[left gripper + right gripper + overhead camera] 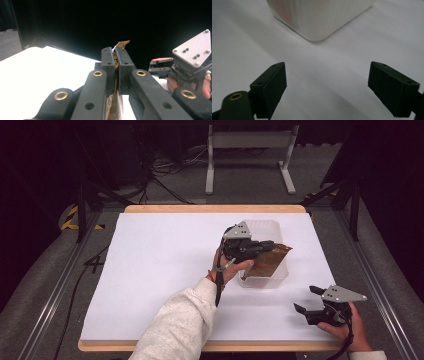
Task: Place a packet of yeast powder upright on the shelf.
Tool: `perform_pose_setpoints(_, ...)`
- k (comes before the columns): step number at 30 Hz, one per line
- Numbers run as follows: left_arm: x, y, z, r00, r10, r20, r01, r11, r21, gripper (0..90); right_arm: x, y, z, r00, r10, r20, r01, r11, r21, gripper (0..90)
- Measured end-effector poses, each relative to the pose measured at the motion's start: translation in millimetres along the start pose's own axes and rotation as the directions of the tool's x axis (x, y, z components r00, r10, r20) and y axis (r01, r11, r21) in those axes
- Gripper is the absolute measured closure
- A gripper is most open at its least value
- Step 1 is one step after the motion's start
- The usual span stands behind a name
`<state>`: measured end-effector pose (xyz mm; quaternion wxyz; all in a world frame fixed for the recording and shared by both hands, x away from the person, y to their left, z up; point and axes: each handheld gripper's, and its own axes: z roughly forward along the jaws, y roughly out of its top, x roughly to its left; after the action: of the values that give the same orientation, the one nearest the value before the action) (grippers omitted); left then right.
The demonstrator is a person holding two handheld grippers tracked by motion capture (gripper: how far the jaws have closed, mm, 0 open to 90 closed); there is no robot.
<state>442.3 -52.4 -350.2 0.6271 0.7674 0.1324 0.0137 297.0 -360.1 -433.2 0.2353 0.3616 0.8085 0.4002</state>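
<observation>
Clear plastic container (276,276) on the white-covered worktop (160,265), right of centre, with ribbed translucent walls and rounded corners, as seen close up in the right gripper view (322,17). Inside it, lower end of a brown packet (270,260); reddish tint visible low at the near wall, nature not discernible.

Packet lay tilted, long axis running from the near left of the container up toward its far right rim, upper end projecting past the rim on the right. Thin, flat, crinkled foil-like wrapper, golden brown with a glossy sheen; torn or ragged top edge visible above the jaws in the left gripper view (121,44).

Left hand-held gripper (260,247) was positioned over the container, jaws pressed together and pinching the packet, wrapper squeezed flat between the two pads (108,62).

Right hand-held gripper (306,301) rested near the front right edge of the worktop, well apart from the packet, jaws spread wide with nothing between them, pointed toward the container's near corner.
</observation>
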Motion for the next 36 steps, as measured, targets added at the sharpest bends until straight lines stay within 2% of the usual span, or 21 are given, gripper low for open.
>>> perform_pose_setpoints(1,1.0,-1.4,-2.5,0.9999,-0.011,-0.002,0.011,0.9999,-0.005,86.5,0.0,0.1,-0.1,1.0000,0.001,0.000,-0.001,1.000,0.000,15.8)
perform_pose_setpoints(6,3.6,-5.5,-12.5,0.9999,-0.011,-0.007,0.011,0.9999,-0.007,86.4,0.9,0.5,0.1,1.0000,-0.001,0.000,0.001,1.000,0.003,15.8)
perform_pose_setpoints(7,4.7,-7.1,-15.8,0.9997,-0.024,0.000,0.024,0.9997,-0.006,86.3,0.9,0.4,0.3,1.0000,0.001,-0.001,-0.001,1.000,0.002,15.8)
perform_pose_setpoints(16,8.1,-12.0,-26.3,0.9995,-0.029,-0.011,0.029,0.9996,-0.007,86.2,1.2,0.3,0.3,1.0000,-0.002,0.000,0.002,1.000,0.004,16.0)
perform_pose_setpoints(18,8.6,-12.4,-27.5,0.9995,-0.028,-0.010,0.028,0.9996,-0.006,86.2,1.3,0.2,0.4,1.0000,-0.003,0.000,0.003,1.000,0.006,16.0)
perform_pose_setpoints(21,7.9,-13.1,-29.0,0.9994,-0.014,-0.033,0.014,0.9999,-0.005,86.2,1.0,0.2,0.6,1.0000,-0.002,0.000,0.002,1.000,0.007,16.0)
perform_pose_setpoints(22,8.0,-14.1,-29.6,0.9995,-0.024,-0.022,0.024,0.9997,-0.011,86.1,1.2,0.2,0.7,1.0000,-0.002,0.000,0.002,1.000,0.008,16.0)
perform_pose_setpoints(25,8.0,-14.9,-30.8,0.9992,-0.031,-0.024,0.030,0.9995,-0.010,86.1,1.6,0.3,0.5,1.0000,-0.002,0.001,0.002,1.000,0.007,16.2)
perform_pose_setpoints(29,7.1,-14.7,-30.8,0.9994,-0.017,-0.031,0.017,0.9998,-0.011,86.2,1.5,0.2,0.3,1.0000,-0.004,0.000,0.004,1.000,0.006,16.4)
perform_pose_setpoints(36,6.6,-11.9,-31.2,0.9990,-0.006,-0.045,0.006,0.9999,0.014,86.1,2.3,0.5,-0.1,1.0000,-0.008,-0.001,0.008,1.000,0.007,16.4)
